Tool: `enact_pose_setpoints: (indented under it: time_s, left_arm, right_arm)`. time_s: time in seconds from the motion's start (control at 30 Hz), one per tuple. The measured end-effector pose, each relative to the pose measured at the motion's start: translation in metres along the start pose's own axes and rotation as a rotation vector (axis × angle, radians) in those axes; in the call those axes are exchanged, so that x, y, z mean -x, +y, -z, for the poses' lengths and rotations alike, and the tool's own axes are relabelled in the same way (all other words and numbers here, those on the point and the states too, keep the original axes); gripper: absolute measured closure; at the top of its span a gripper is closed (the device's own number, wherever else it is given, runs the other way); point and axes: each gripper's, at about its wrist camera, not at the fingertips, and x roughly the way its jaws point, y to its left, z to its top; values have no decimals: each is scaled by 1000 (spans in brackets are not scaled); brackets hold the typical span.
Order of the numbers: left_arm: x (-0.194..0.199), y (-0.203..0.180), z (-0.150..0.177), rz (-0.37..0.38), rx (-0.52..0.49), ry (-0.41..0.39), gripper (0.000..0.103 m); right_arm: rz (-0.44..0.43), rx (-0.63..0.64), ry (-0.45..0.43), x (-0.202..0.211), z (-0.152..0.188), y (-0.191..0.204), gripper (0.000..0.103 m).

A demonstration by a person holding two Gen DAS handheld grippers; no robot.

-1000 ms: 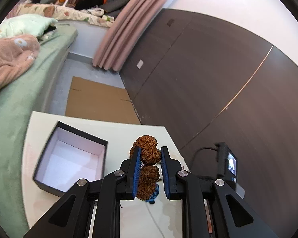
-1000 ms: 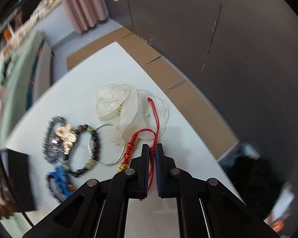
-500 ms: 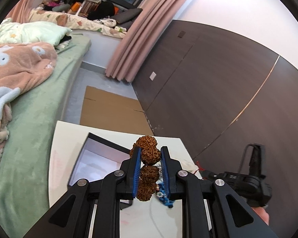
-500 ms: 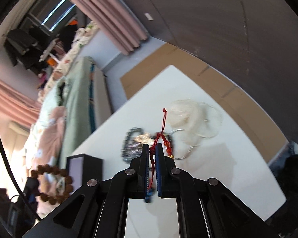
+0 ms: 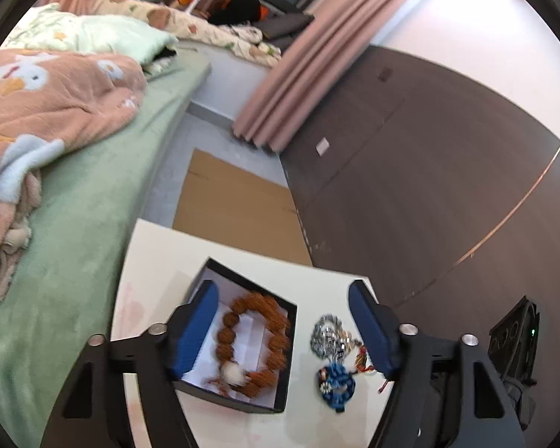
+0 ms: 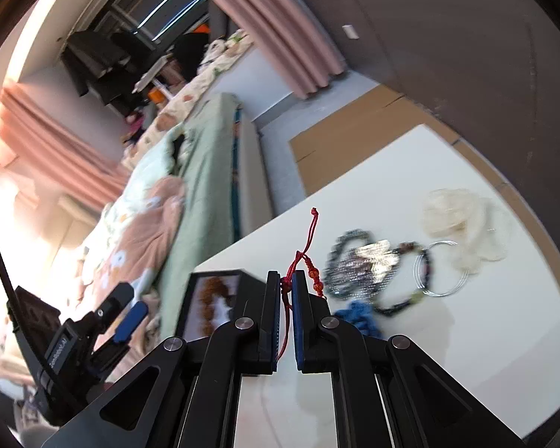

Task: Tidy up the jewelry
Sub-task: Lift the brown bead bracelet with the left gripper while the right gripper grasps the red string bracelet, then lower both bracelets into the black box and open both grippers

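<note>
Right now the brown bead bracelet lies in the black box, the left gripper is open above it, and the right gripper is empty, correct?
Not quite: the right gripper is shut on a red cord, as the right wrist view shows. The rest is right.

The black box is left uncovered from above, though its floor is largely taken up by the brown bead bracelet. Just right of it the tabletop is crowded by a jewelry heap; bare surface is found along the far and left edges.
</note>
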Motion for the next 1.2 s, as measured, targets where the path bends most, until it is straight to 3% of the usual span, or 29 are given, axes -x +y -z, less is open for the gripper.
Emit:
enact_pose_setpoints:
  time_s: [0.57,0.63,0.67,0.7,0.97,1.2]
  left_arm:
    - [26,28,-9,-44,93,-70,26]
    - [27,29,-10,-47,96,-71,26]
    - [27,29,-9,-48,94,-69,26]
    - [27,29,-9,-47,92,-66,26]
    - [19,15,-6,-8,64,-36,26]
    - [6,-16,6,23,-23,-5,26]
  right_arm:
    - [-309,18,77,-49,21,67,94]
    - [-285,24,115,-58,22,71,70]
    - [-262,13,127,-62,22,69,43]
    - [-243,-1,113,-61,23,65,36]
    - [-131,-27,35,-23,10,30,36]
    - [-20,-67,4,11,-2,-9,36]
